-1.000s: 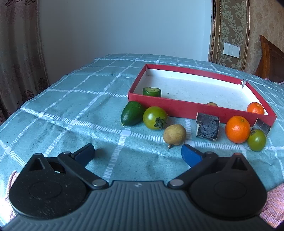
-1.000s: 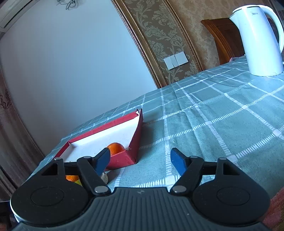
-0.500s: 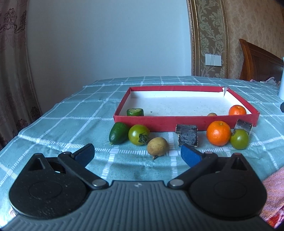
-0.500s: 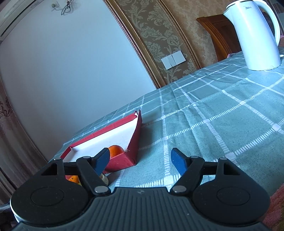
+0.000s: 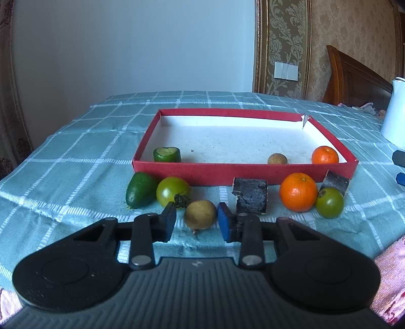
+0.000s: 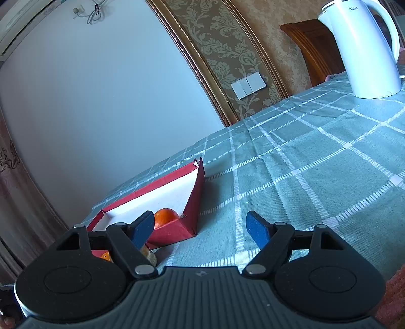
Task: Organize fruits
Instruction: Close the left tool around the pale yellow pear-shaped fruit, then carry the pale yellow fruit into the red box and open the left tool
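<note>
Tablecloth (image 5: 76, 157) teal check, pale wall | left tool (image 5: 197, 222) just narrowed, brown fruit (image 5: 200, 214) between, unpressed | right tool (image 6: 200, 220) open

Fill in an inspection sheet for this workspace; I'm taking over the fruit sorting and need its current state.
Surface: checked tablecloth, wrinkled.
Job's things: red tray holds a cut green piece, a small brown fruit and a small orange; outside it lie a dark green fruit, two green tomatoes, a large orange and a round brown fruit.
Clutter: two dark blocks.
Grippers: left gripper has just been closing around the round brown fruit, pads not pressing; right gripper open, empty.
Cables: wire on wall.
Surroundings: white kettle, wall switches.
</note>
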Action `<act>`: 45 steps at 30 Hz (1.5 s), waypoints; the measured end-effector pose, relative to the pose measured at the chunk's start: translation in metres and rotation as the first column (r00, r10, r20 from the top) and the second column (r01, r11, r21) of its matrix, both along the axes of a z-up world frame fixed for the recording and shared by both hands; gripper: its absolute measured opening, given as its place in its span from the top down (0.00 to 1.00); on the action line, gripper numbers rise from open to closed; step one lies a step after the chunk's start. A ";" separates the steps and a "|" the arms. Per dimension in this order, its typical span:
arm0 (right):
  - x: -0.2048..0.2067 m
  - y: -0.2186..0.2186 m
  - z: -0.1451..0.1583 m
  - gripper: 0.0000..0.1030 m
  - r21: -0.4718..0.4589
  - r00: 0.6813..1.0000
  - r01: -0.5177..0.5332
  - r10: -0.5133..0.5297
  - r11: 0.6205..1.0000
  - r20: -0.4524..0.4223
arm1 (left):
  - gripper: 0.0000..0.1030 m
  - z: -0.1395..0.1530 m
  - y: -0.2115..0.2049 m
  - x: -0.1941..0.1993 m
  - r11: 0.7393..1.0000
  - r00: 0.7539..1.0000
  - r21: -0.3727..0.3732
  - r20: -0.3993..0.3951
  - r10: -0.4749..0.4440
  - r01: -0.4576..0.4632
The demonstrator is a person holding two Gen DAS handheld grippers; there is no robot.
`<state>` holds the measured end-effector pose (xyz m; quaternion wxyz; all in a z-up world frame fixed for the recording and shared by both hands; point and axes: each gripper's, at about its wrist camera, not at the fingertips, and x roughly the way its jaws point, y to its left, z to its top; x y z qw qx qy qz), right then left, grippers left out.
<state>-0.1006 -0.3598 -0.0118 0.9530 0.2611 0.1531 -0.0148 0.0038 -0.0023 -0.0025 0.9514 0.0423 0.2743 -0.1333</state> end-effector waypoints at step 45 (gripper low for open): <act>-0.001 -0.003 -0.002 0.23 0.004 1.000 0.010 -0.010 1.000 0.003 | 0.75 -0.003 -0.005 -0.006 0.999 0.999 0.034 0.034 0.032 -0.034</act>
